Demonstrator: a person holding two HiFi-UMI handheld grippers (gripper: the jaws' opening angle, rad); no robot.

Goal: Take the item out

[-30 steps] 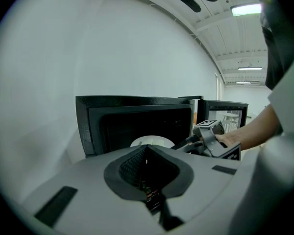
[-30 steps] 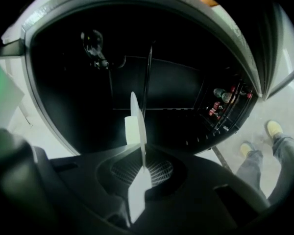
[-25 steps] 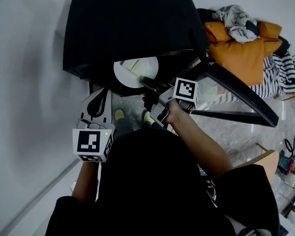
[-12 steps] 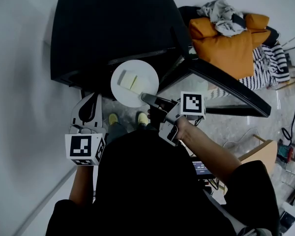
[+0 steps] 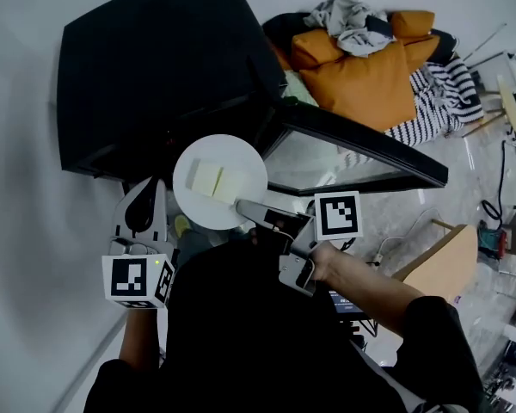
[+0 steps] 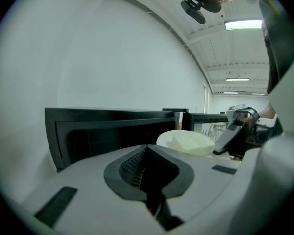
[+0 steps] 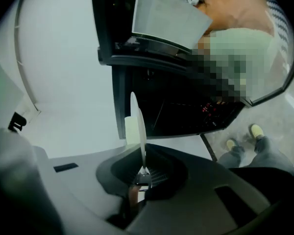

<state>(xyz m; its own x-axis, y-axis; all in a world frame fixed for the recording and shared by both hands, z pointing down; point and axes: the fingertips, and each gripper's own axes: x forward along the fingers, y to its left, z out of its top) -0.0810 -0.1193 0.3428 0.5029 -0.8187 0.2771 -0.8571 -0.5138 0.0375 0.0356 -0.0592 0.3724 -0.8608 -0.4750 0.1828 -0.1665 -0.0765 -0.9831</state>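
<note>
Two jaws, two states. My right gripper (image 5: 243, 206) is pinched down narrow on the near rim of the white plate (image 5: 198, 206). My left gripper (image 5: 148, 188) is closed on nothing and hangs just left of the plate.

Plate position: clear of the black oven (image 5: 155, 67), just near of its dark opening, carried in the air and roughly level in the head view. Two pale yellow slices (image 5: 208, 179) lie flat on it side by side, about mid-plate.

Handling, my read:
- The plate looks rigid and glazed, so it's likely slick under the pads and breakable if dropped.
- It's a one-sided rim grip with the whole disc hanging out past the jaws. That means lever load on the pinch, so slow wrist moves.
- The slices are loose and look soft and light. Nothing holds them, so any tilt and they slide. Keep the plate flat.
- The rim is the only sensible hold. A deeper bite would run into the slices.
- The free left gripper could steady the opposite rim if the plate starts to sag.

Surroundings:
- The oven door (image 5: 361, 149) is swung open to the right, and its glass panel lies just far of my right arm. It's the main thing to clip on a swing right.
- The oven's front frame is just far of the plate.
- My shoes (image 7: 257, 130) are on the floor below.
- An orange cushion (image 5: 361, 71) and a striped cloth (image 5: 439, 101) sit far right, well apart from the plate.
- A wooden board (image 5: 439, 269) is near right, also clear.
</note>
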